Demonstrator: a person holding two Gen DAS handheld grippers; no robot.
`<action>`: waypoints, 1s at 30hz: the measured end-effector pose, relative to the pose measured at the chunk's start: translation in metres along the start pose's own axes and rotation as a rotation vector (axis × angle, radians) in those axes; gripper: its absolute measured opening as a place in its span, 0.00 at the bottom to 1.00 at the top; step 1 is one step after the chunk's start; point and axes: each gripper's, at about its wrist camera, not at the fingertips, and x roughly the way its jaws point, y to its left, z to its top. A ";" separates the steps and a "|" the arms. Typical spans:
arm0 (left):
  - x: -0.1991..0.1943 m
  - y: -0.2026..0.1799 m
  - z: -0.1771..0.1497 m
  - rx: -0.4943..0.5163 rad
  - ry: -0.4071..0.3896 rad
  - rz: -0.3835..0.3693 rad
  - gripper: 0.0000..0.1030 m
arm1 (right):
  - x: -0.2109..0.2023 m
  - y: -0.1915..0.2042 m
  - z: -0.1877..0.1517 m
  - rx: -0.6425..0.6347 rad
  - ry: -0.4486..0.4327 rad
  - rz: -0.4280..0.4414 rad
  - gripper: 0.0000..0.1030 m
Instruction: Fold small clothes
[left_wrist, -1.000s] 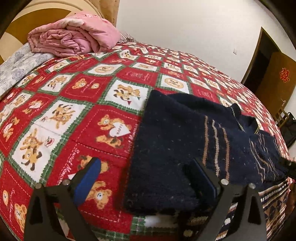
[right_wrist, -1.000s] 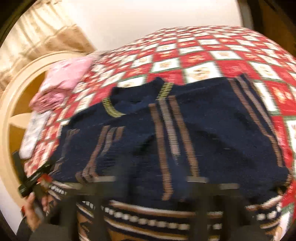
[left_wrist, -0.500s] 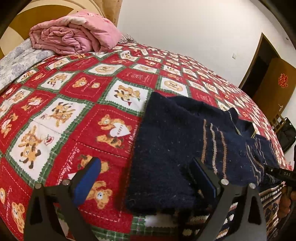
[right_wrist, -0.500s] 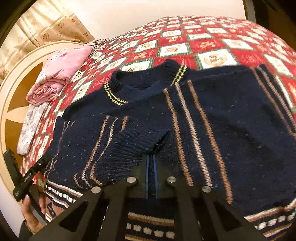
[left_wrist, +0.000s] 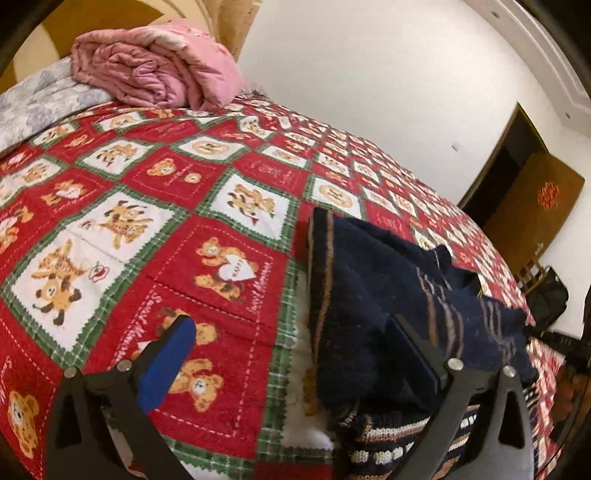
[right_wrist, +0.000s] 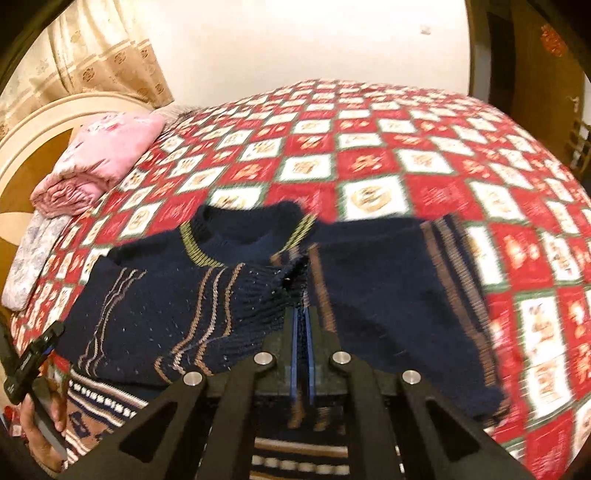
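Sweater lies centre frame on the bed. Right tool pinches its cuff — carry it across flat, avoiding bunching. Left tool is spread, lower frame, empty — ready to pin the hem.

You are looking at the sweater lying on the bedspread at its near edge, with the folded blanket sitting far behind it to the left, by the headboard.
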 end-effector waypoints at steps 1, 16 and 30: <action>0.002 -0.002 0.000 0.013 0.011 0.008 1.00 | -0.002 -0.005 0.002 0.002 -0.004 -0.009 0.03; 0.012 -0.025 -0.008 0.163 0.090 0.038 1.00 | 0.038 -0.055 -0.014 0.031 0.095 -0.105 0.04; 0.018 -0.030 -0.009 0.188 0.111 0.083 1.00 | 0.029 0.004 -0.029 -0.182 0.119 -0.016 0.05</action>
